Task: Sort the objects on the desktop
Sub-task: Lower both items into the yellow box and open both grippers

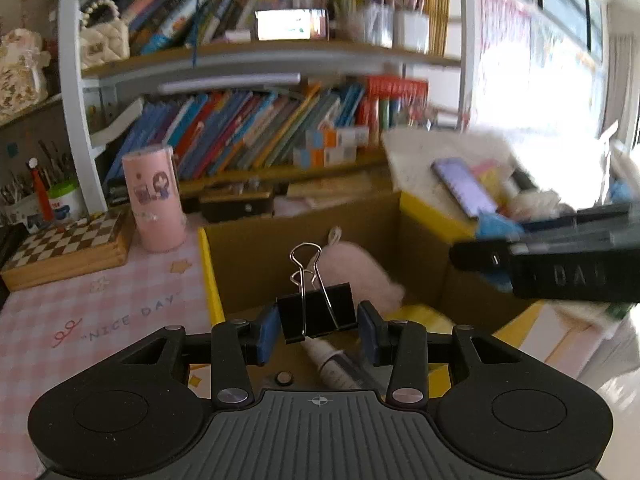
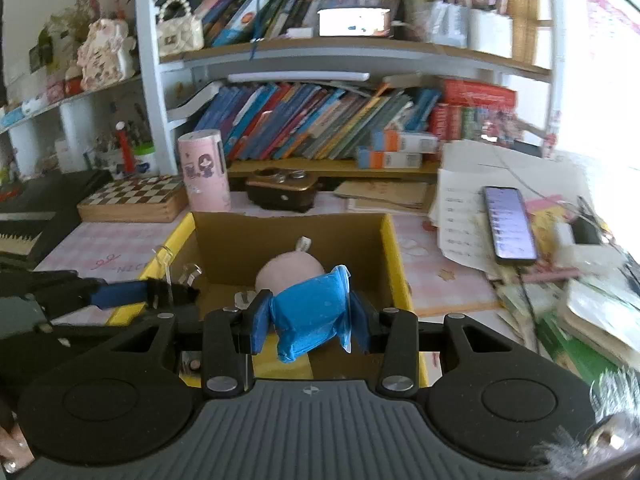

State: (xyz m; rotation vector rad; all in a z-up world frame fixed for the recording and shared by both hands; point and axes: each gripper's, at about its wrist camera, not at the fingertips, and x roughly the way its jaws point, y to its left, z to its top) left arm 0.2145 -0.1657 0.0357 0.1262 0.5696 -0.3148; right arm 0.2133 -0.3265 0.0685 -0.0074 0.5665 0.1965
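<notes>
In the left wrist view my left gripper [image 1: 318,328] is shut on a black binder clip [image 1: 316,312], wire handles up, above the near rim of a cardboard box with yellow flaps [image 1: 208,268]. A pink plush toy [image 1: 360,276] and a white tube [image 1: 334,364] lie inside the box. In the right wrist view my right gripper [image 2: 310,320] is shut on a blue packet [image 2: 312,312], over the same box [image 2: 394,248] with the plush toy [image 2: 288,270] below. The left gripper [image 2: 176,290] reaches in from the left with the binder clip [image 2: 170,286].
A pink cylinder [image 2: 204,172], a chessboard box [image 2: 132,196] and a brown camera-shaped case [image 2: 280,190] stand behind the box. Papers with a phone [image 2: 508,220] and cluttered books fill the right side. Bookshelves [image 2: 320,120] rise at the back over a pink checked tablecloth [image 1: 100,312].
</notes>
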